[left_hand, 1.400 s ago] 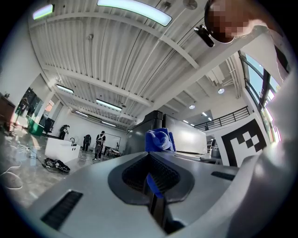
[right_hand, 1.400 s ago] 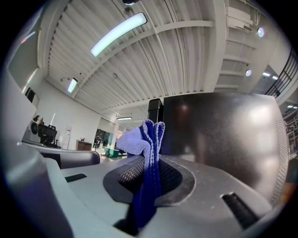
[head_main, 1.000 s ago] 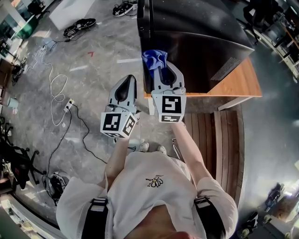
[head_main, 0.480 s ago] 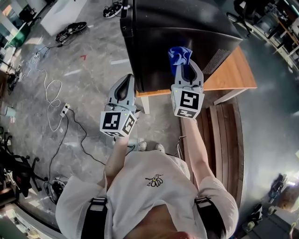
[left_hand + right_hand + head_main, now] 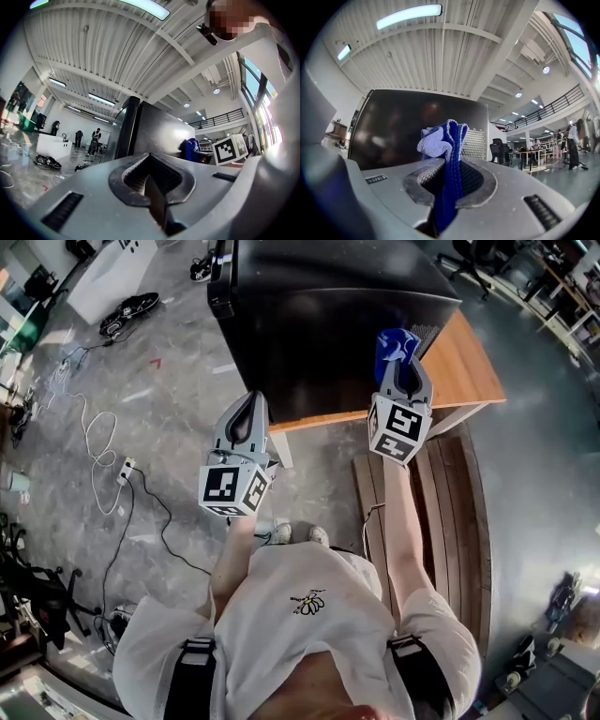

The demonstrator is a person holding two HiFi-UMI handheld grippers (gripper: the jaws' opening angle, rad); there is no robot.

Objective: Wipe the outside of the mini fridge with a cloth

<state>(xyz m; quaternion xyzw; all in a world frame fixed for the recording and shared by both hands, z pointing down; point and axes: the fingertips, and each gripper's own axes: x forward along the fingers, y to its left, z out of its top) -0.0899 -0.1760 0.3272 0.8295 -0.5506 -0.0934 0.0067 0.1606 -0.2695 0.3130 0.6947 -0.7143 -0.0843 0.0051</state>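
Two claws are up: the right claw [image 5: 400, 371] pinches the blue cloth [image 5: 394, 341] at two o'clock, by the vented side of the mini fridge [image 5: 319, 324] on its desk [image 5: 464, 371]. The left claw [image 5: 246, 409], at nine o'clock, is closed and empty. Wiping seems underway, with most faces probably left.

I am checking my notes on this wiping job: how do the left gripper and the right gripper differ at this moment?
The right gripper is shut on the blue cloth; the left gripper has its jaws together with nothing between them. The right gripper is held out by the mini fridge, near its vent grille; the left gripper is held back, closer to the person's body. Both are grey and carry a marker cube.
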